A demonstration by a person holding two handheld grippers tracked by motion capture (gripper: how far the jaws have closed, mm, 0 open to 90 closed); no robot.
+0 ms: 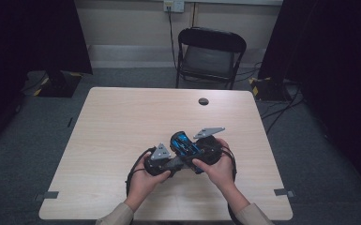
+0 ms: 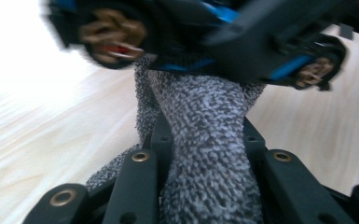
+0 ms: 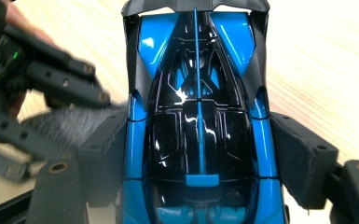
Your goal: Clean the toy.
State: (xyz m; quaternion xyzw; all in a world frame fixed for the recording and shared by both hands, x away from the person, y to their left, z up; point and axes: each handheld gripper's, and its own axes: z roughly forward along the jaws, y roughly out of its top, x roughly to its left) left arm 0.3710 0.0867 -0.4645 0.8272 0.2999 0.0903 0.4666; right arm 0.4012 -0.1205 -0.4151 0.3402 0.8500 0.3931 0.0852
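A blue and black toy car [image 1: 184, 143] [image 3: 198, 84] is held above the table [image 1: 122, 117] between both hands. My right gripper [image 1: 193, 151] [image 3: 203, 151] is shut on it, with the pads pressed against the car's two sides. My left gripper [image 1: 177, 162] [image 2: 205, 123] is shut on a grey speckled cloth [image 2: 200, 186] that reaches up against the car's underside [image 2: 242, 42], near its wheels. In the right gripper view the left gripper [image 3: 70, 88] and the cloth [image 3: 58, 123] sit against the car's left flank.
A black folding chair [image 1: 211, 51] stands beyond the table's far edge. A round dark cable hole [image 1: 203, 101] lies near the far middle of the tabletop. Dark curtains hang at both sides, and cables run over the floor at the right.
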